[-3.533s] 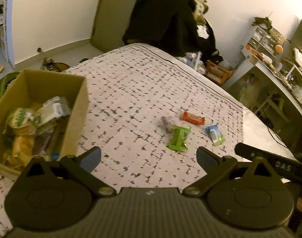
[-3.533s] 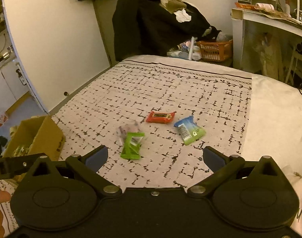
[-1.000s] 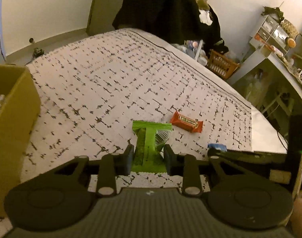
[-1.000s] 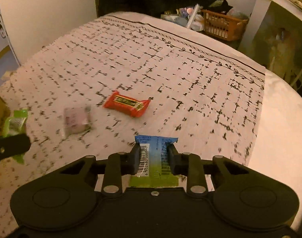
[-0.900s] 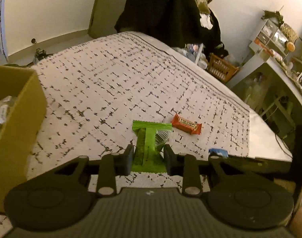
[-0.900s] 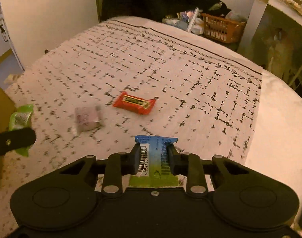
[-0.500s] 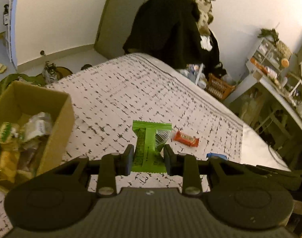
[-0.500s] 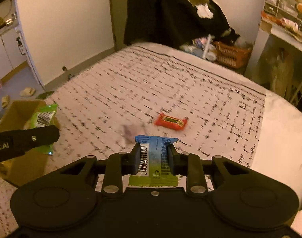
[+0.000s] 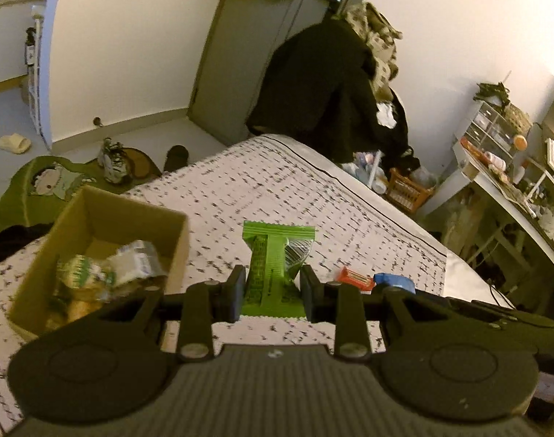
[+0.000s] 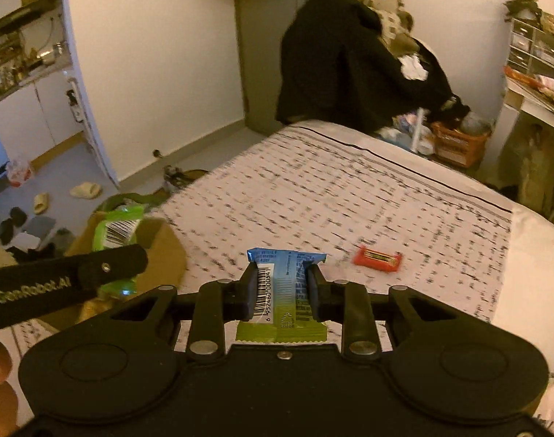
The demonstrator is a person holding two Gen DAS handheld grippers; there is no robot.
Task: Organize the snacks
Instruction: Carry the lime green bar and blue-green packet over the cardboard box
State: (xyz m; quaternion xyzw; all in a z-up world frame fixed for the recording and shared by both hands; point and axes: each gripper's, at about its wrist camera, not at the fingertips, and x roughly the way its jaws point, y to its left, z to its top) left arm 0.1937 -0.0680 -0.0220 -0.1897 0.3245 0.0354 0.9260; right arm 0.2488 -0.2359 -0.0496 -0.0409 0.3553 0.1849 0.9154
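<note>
My left gripper is shut on a green snack packet, held above the patterned bed. Left of it stands an open cardboard box with several snack packets inside. My right gripper is shut on a blue and green snack packet with a barcode. In the right wrist view the left gripper's arm crosses at lower left, carrying the green packet over the cardboard box. An orange snack bar lies on the bedspread; the same orange bar shows in the left wrist view.
The bed carries a white spread with black marks; its bare edge lies to the right. A dark coat heap stands behind the bed, an orange basket and a desk at the right. Slippers lie on the floor.
Both grippers have risen and drawn back from the bed with their packets still held. The cardboard box has come into the left wrist view, and the left gripper now hangs over it.
</note>
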